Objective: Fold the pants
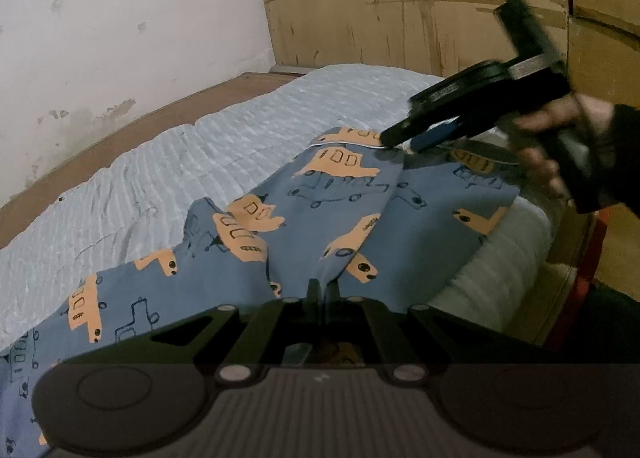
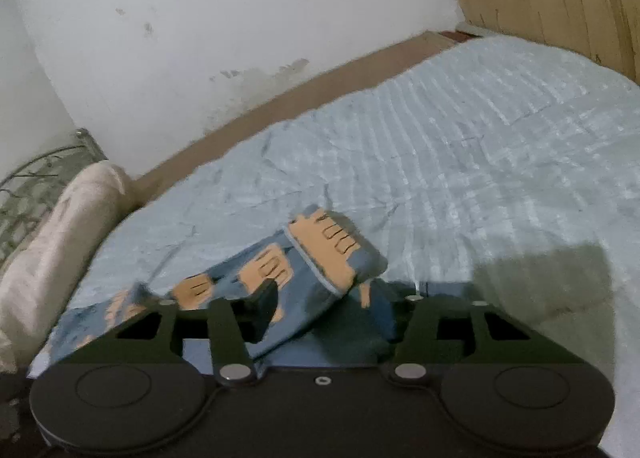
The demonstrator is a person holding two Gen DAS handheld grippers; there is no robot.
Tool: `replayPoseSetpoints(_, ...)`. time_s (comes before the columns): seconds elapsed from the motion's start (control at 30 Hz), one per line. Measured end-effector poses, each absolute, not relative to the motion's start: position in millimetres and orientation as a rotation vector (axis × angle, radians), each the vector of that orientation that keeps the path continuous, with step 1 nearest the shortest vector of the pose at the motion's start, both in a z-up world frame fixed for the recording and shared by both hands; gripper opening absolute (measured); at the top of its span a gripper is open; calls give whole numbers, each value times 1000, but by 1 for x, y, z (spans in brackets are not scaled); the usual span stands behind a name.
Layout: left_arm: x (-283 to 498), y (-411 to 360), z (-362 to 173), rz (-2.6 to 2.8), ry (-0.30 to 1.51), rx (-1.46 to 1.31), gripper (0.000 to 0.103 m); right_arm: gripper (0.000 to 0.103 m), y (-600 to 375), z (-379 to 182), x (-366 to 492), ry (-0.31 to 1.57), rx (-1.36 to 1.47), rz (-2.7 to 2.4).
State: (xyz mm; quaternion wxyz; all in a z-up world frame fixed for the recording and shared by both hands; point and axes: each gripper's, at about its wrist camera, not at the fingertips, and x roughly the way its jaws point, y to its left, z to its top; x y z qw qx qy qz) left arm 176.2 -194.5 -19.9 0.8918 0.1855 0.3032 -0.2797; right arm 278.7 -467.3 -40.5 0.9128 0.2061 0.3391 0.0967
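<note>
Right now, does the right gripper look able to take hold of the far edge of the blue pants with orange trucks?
Probably yes. The right gripper sits at the white-piped edge of the pants, nothing lies between, and its jaws stand apart.

Count: one pair of blue pants (image 1: 304, 226) on one pale bedspread (image 2: 460, 146), one cream bolster (image 2: 60, 242) at its left edge, two grippers.

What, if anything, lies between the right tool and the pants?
Nothing visible. The right tool is already at the pants' white-edged hem on the bedspread, with only fabric around its fingers.
</note>
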Motion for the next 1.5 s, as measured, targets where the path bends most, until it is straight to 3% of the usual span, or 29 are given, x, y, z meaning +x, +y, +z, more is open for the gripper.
replayPoseSetpoints(0.13, 176, -194, -22, -585, 634, 379, 0, 53, -465, -53, 299, 735, 483, 156)
replayPoseSetpoints(0.3, 175, -193, -21, -580, 629, 371, 0, 13, -467, -56, 301, 714, 535, 141)
replayPoseSetpoints(0.33, 174, -193, -20, -577, 626, 369, 0, 9, -465, -53, 299, 704, 529, 141)
replayPoseSetpoints(0.73, 161, -200, -10, -609, 584, 380, 0, 7, -485, 2, 207, 483, 402, 87)
replayPoseSetpoints(0.93, 156, -209, -27, -613, 611, 424, 0, 5, -496, -24, 153, 487, 413, 12)
replayPoseSetpoints(1.3, 156, -209, -38, -613, 619, 442, 1, 5, -491, -47, 133, 477, 422, -30)
replayPoseSetpoints(1.43, 156, -205, -36, -614, 629, 400, 7, 5, -492, -51, 141, 483, 401, -49)
replayPoseSetpoints(1.5, 157, -201, -33, -617, 641, 363, 18, 5, -493, -52, 141, 478, 398, -47)
